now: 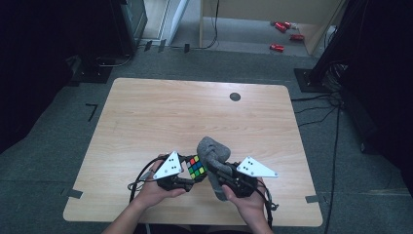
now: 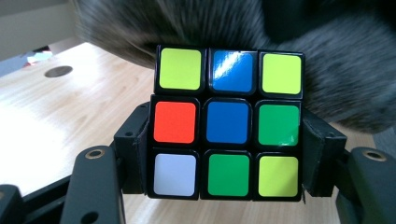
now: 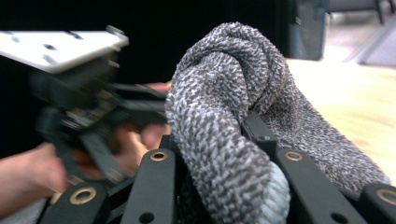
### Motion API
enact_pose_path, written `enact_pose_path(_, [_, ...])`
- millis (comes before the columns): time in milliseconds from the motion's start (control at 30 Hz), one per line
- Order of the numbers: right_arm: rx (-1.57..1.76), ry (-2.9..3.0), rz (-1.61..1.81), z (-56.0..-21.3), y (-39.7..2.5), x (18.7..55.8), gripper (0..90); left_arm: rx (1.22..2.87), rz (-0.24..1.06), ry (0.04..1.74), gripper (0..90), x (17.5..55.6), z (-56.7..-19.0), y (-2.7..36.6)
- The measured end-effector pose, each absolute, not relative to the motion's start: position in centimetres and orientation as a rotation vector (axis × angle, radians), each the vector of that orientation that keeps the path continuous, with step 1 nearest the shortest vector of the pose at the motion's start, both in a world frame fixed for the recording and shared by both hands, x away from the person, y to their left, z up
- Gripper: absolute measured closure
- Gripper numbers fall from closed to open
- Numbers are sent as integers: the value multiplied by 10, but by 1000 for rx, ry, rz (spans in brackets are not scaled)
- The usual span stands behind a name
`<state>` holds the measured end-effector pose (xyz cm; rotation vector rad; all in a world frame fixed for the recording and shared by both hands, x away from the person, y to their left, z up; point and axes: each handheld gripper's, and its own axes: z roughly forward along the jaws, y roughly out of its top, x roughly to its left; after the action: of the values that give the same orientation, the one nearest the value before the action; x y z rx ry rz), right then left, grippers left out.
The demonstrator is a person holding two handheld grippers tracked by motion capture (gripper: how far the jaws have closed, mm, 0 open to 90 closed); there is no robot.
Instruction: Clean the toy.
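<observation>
table (image 1: 146, 117): light wood top, rounded corners, takes up most of the high view. Small dark round spot (image 1: 235, 96) toward the far edge, also visible way off in the left gripper view (image 2: 58, 71).
grey cloth (image 1: 213, 152): fuzzy knitted grey thing, bunched up at the near middle of the table, just right of the cube and pressing up against it. In the right gripper view (image 3: 233, 93) it's folded over in a thick lump and drapes down toward the tabletop. In the left gripper view (image 2: 336, 70) it's the blurry grey mass right behind the cube.
right gripper (image 1: 225, 176): held in the person's right hand (image 1: 251, 202), jaws clamped on the cloth, which bulges up between them (image 3: 224, 186).
left gripper (image 1: 194, 176): in the left hand (image 1: 156, 191), jaws squeezed onto the cube's two sides, pads flat against the middle and bottom rows (image 2: 228, 154).
cube (image 1: 197, 167): scrambled 3x3 puzzle cube, pinched in the left gripper at the near middle of the table. Face toward the camera (image 2: 229, 123): yellow, blue, yellow on top; red-orange, blue, green in the middle; white, green, yellow at the bottom. Can't tell if it's lifted or sitting on the wood.
</observation>
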<state>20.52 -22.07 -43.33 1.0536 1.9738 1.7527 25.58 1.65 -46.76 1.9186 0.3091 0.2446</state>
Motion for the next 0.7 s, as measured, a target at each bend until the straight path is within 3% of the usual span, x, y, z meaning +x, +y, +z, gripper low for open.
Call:
enact_pose_path(267, [1159,1945,1664,-446,-235,215,711,1876,235,341,345,259,-463,24])
enact_pose_path(500, [1034,1964,1755,-432,-221,204,709,1905,222,324,345,255,-466,15])
enact_pose_path(700, [1143,1943,1694,-446,-239,217,710,1865,190,352,345,260,-463,23])
